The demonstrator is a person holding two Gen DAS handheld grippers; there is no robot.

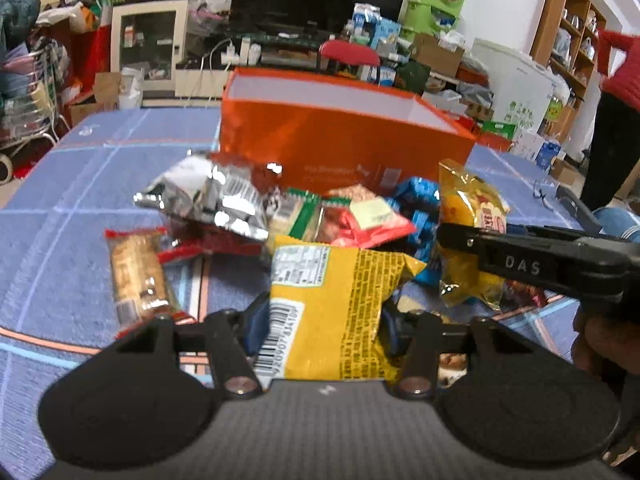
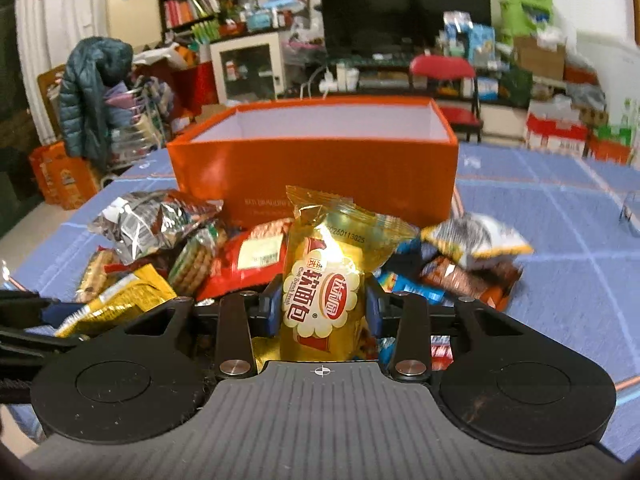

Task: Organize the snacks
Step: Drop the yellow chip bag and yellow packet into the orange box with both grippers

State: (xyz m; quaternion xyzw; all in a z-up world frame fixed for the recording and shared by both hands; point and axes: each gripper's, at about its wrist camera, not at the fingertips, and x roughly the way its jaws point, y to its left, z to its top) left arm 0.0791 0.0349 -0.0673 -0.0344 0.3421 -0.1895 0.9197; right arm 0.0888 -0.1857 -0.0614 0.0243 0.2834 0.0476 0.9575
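The left gripper [image 1: 320,320] has its jaws partly closed on a yellow packet [image 1: 332,312], pads pressing both side edges; the packet stands upright between them, barcode side facing the camera. The right gripper [image 2: 320,312] has its jaws closed narrow on a bread pack [image 2: 324,276], a gold wrapper pinched at mid-body and standing upright.

Handling, as judged:
1. Both packs look light, soft and air-filled. The film is glossy and probably slippery.
2. Grip across the body, not the crimped end seals, which fold and slip.
3. Squeeze gently; contents may crush.

Surroundings, left to right in the left wrist view:
1. A biscuit bar [image 1: 136,276] lies flat on the tablecloth [image 1: 60,220], apart from the pile.
2. A silver bag [image 1: 208,200] rests on the pile's left side.
3. A red pack [image 1: 368,220] and blue packs [image 1: 420,192] lie mid-pile, overlapping.
4. The orange box [image 1: 344,144] stands open-topped just behind the pile. Its interior appears empty where visible.

Obstructions: the box's near wall rises above the pile, so each pack must likely clear the rim. The 2 grippers work close together; the right one crosses the left view just beside the yellow packet.
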